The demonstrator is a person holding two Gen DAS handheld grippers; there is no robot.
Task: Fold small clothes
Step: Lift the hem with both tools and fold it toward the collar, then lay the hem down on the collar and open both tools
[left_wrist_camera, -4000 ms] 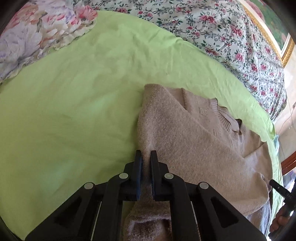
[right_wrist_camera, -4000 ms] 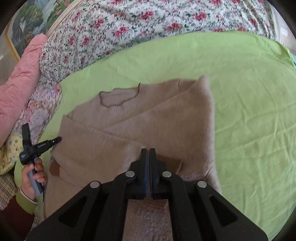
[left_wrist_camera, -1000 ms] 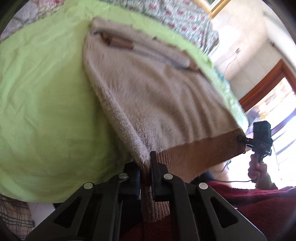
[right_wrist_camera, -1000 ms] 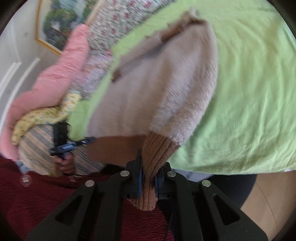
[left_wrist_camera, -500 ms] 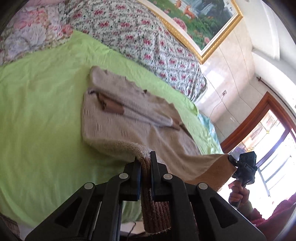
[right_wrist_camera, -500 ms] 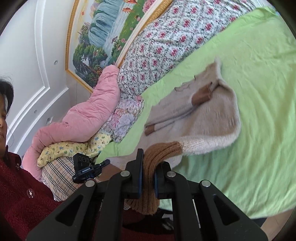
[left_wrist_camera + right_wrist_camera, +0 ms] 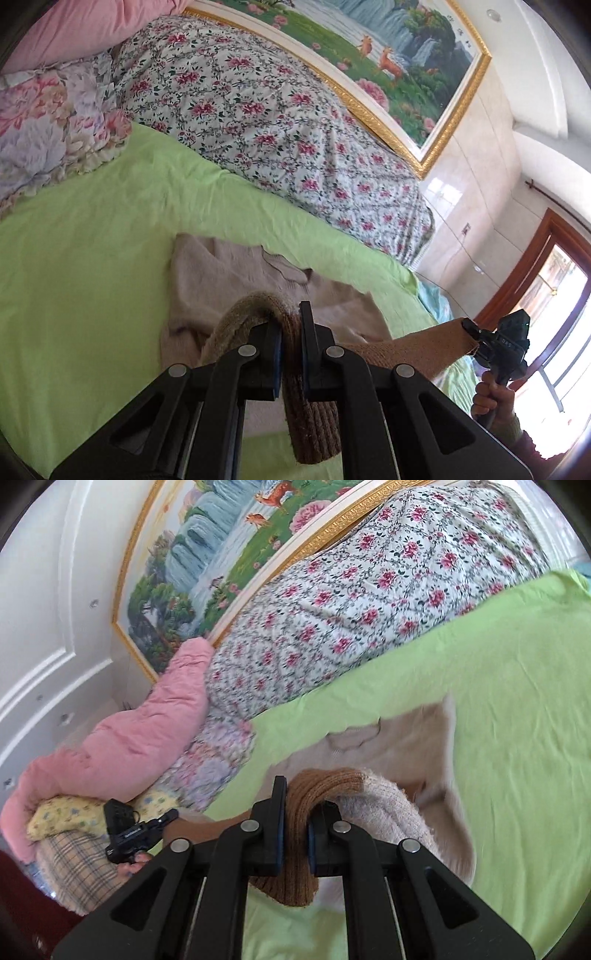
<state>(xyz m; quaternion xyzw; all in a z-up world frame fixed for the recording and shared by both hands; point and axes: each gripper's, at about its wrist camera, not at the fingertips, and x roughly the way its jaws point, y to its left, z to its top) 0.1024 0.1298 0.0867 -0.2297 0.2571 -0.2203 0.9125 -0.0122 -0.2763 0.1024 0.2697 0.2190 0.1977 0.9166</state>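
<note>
A beige knit sweater (image 7: 221, 280) with a brown ribbed hem lies on the green bed sheet (image 7: 92, 258), neckline toward the far side. My left gripper (image 7: 290, 325) is shut on one corner of the ribbed hem (image 7: 310, 417) and holds it above the bed. My right gripper (image 7: 297, 805) is shut on the other hem corner (image 7: 299, 849). The hem band (image 7: 413, 350) stretches taut between the two grippers, lifted over the sweater's body (image 7: 424, 746). The right gripper also shows in the left wrist view (image 7: 476, 336), and the left gripper in the right wrist view (image 7: 166, 818).
A floral quilt (image 7: 258, 110) lies rolled along the far side of the bed under a framed painting (image 7: 369, 48). A pink duvet (image 7: 129, 738) and pillows (image 7: 44, 129) are stacked at the left end. A wooden door (image 7: 535, 295) is at the right.
Both grippers have carried the hem up and forward over the sweater toward the neckline. The views have tilted up, and the lower part now doubles over the upper part.
</note>
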